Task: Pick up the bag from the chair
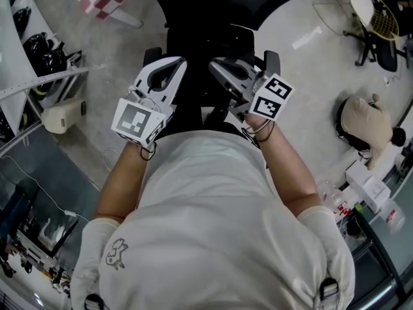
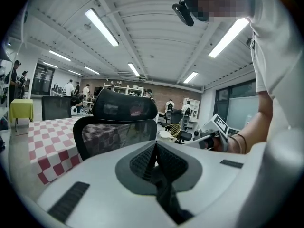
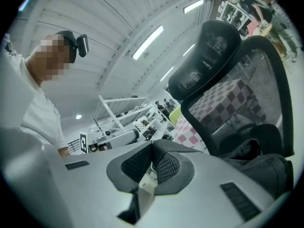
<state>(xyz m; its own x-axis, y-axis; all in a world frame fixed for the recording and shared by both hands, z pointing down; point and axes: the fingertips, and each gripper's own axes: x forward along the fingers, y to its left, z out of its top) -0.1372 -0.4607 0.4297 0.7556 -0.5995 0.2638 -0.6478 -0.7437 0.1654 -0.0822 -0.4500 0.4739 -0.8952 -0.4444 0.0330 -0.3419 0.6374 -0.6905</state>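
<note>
A black mesh office chair (image 1: 219,5) stands right in front of me. In the right gripper view a dark grey bag (image 3: 266,170) lies on its seat at the lower right, below the mesh backrest (image 3: 237,103). From the head view I cannot tell the bag from the black seat. My left gripper (image 1: 175,62) and right gripper (image 1: 216,64) hang side by side over the seat's front, close to my chest. On both, left gripper (image 2: 155,148) and right gripper (image 3: 153,151), the pads meet with nothing of the bag seen between them.
A red-and-white checkered table (image 2: 47,146) stands left of the chair. Metal shelving (image 1: 32,63) and a white box (image 1: 61,116) are on the floor at left. More office chairs (image 1: 374,31) and a beige soft toy (image 1: 364,121) sit at right. People stand far behind.
</note>
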